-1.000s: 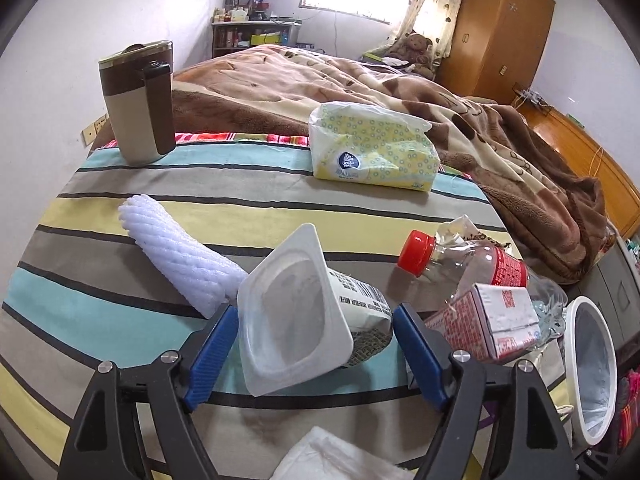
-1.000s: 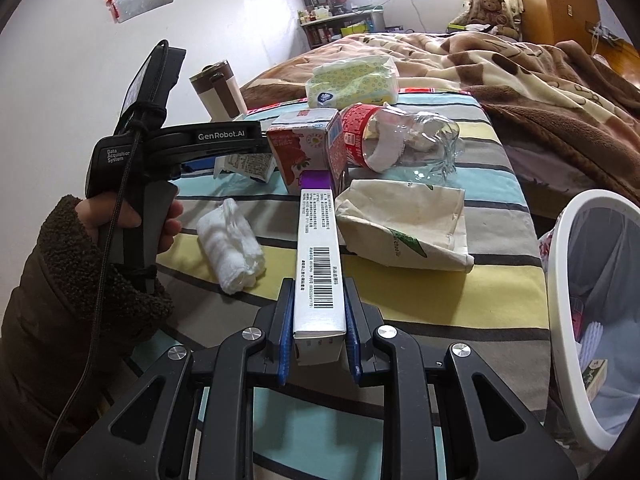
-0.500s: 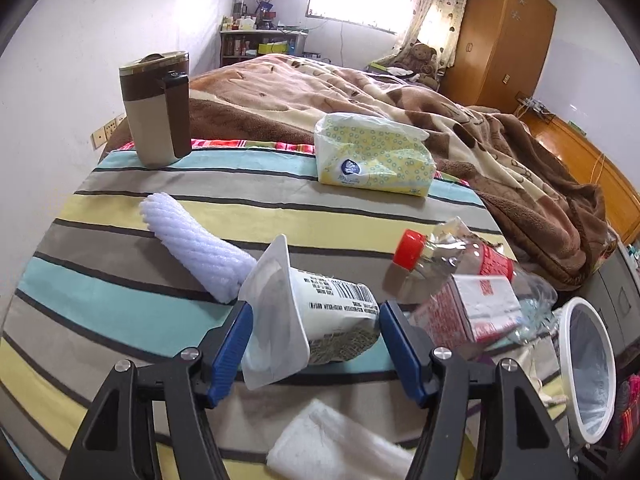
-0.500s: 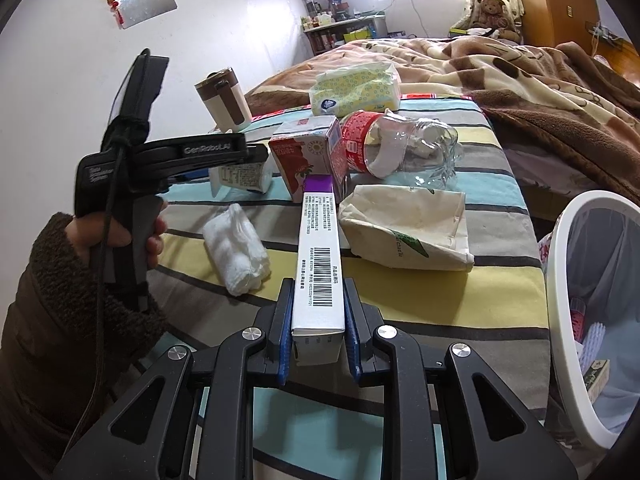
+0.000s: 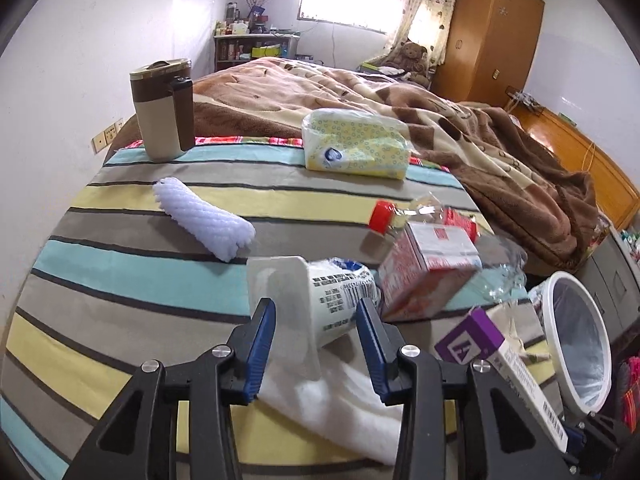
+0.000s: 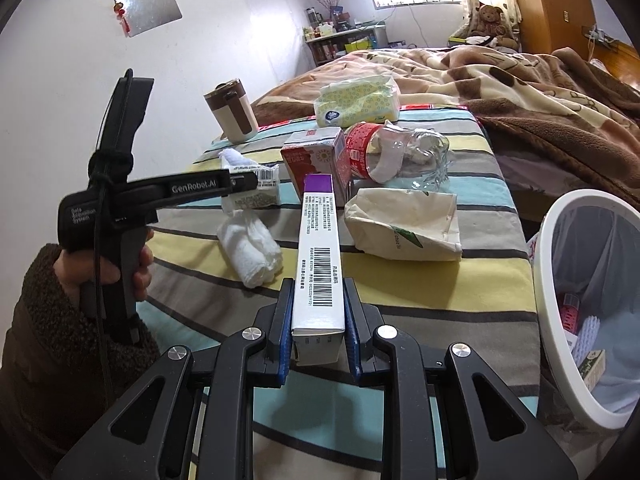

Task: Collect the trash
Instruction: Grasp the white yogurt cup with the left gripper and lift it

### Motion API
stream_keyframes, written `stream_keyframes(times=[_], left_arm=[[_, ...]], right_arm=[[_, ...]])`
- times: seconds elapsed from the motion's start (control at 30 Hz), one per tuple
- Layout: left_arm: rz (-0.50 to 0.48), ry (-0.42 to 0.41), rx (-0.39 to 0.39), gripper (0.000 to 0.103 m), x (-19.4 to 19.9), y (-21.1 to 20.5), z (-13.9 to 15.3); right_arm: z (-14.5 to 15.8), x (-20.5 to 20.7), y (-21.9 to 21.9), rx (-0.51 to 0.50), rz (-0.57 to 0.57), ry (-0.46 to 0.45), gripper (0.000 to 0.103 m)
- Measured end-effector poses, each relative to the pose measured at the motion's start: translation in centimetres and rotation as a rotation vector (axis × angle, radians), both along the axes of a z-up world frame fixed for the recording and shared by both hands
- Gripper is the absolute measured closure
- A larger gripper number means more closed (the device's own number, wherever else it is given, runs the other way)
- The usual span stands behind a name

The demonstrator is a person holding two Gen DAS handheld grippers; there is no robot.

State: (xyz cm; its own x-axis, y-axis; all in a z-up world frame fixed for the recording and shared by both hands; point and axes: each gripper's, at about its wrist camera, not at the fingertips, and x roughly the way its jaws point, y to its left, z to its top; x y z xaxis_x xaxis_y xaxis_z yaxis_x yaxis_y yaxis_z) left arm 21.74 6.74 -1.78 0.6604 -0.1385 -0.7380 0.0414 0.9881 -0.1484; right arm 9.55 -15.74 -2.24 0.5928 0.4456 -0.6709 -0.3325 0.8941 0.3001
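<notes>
Your left claw has just been closing and now pinches the yogurt cup, tipped forward. Your right claw stays clamped on the purple box, angled down over the table.

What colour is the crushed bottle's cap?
Red; the bottle cap shows best in the left wrist view.

Both grippers are black frames with silver screws and blue-padded fingers, the left gripper marked "GenRobot.AI" with a black cable beside the person's fuzzy brown sleeve.
</notes>
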Motion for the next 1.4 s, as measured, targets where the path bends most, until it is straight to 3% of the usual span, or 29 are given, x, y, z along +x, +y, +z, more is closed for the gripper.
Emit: stream_keyframes(times=[0.13,0.17,0.2,0.27,0.5,0.9,0.97,1.0,1.17,1.3,1.4], left_arm=[[-0.017,0.004,-0.055,0.06,-0.4,0.2,-0.3],[-0.021,0.002,-0.061,0.053,-0.4,0.2,-0.3],[-0.027,0.008,-0.059,0.035,-0.3,0.2,-0.3],[-0.031,0.023,-0.039,0.024,0.0,-0.1,-0.6],[0.027,0.061,-0.012,0.024,2.3,0.6,-2.3],[0.026,0.088,-0.027,0.023,4.9,-0.4,-3.4],[0.028,0.095,-0.07,0.03,5.3,-0.1,-3.7],[0.037,0.102,-0.073,0.041,5.4,0.1,-3.8],[0.039,0.096,-0.057,0.061,5.7,0.0,-3.9],[0.013,0.089,-0.095,0.062,5.4,0.2,-3.6],[0.008,0.077,-0.076,0.062,5.1,0.2,-3.4]], right_arm=[[0.1,-0.2,-0.2,0.001,-0.002,-0.005,0.08],[0.1,-0.2,-0.3,0.002,-0.004,-0.004,0.08],[0.0,-0.1,-0.3,0.004,-0.004,-0.002,0.08],[0.0,0.0,-0.2,0.005,-0.001,0.0,0.08],[-0.2,0.1,-0.4,0.003,-0.006,0.007,0.08],[-0.9,0.8,-0.2,0.002,0.003,0.035,0.08],[-1.0,0.8,-0.2,0.001,0.004,0.038,0.08],[-1.0,0.9,-0.2,0.002,0.005,0.04,0.08],[-1.0,0.8,-0.2,0.002,0.004,0.041,0.08],[-0.9,0.9,-0.2,0.007,0.004,0.038,0.08],[-1.1,0.9,-0.2,0.008,0.002,0.044,0.08]])
